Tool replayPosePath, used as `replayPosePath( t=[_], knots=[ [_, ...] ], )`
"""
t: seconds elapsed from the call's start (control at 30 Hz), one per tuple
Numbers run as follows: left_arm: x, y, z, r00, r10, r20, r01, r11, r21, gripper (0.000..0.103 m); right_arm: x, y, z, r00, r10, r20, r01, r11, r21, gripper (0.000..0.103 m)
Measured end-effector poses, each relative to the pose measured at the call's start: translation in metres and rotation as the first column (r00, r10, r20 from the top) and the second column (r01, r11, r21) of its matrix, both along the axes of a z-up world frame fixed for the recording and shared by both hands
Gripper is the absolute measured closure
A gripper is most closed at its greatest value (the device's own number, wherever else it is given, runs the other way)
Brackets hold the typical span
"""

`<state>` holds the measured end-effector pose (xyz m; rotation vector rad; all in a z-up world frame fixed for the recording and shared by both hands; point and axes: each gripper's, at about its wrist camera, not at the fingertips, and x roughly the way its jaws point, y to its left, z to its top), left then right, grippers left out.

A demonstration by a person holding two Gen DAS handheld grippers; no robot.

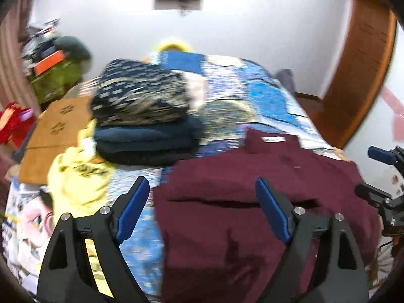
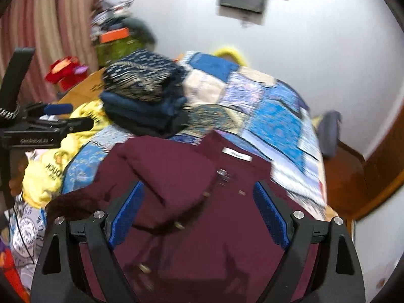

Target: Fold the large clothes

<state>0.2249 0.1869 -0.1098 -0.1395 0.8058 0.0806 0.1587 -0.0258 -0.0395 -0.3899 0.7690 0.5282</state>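
A maroon garment (image 1: 252, 202) lies spread on the patchwork quilt (image 1: 265, 96) of a bed, its white neck label pointing to the far side. In the right wrist view the maroon garment (image 2: 202, 227) has one part folded over onto itself at the left. My left gripper (image 1: 202, 202) hovers open over the garment's left edge, with nothing pinched between its blue pads. My right gripper (image 2: 199, 194) is open above the middle of the garment, also holding nothing. Each gripper shows in the other's view: the right gripper (image 1: 366, 171) at the right edge, the left gripper (image 2: 73, 116) at the left.
A stack of folded dark clothes (image 1: 141, 116) sits on the bed beyond the garment. A crumpled yellow garment (image 1: 75, 181) lies to its left, beside a cardboard box (image 1: 55, 131). A wooden frame (image 1: 358, 75) stands at the right, and a striped curtain (image 2: 50, 25) hangs at the left.
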Motion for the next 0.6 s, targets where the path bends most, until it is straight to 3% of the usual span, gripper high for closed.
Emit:
replayPosePath(
  t=[0.13,0.33,0.53,0.6],
  knots=[
    [-0.006,0.039,-0.02,0.997,0.06,-0.045,-0.06,0.998,0.0,0.018,0.014,0.046,-0.018,0.996,0.082,-0.036,-0.085,0.993,-0.08,0.017],
    [-0.012,0.066,-0.054,0.991,0.09,-0.1,-0.091,0.996,-0.007,0.018,0.032,0.114,-0.066,0.967,0.182,-0.177,-0.217,0.953,-0.211,0.018],
    [-0.013,0.08,-0.079,0.985,0.094,-0.145,-0.102,0.994,-0.046,0.018,0.045,0.155,-0.121,0.945,0.218,-0.244,-0.308,0.846,-0.436,0.019],
    [-0.012,0.081,-0.089,0.983,0.093,-0.161,-0.101,0.994,-0.047,0.018,0.052,0.157,-0.134,0.941,0.209,-0.264,-0.316,0.82,-0.477,0.031]
  ],
)
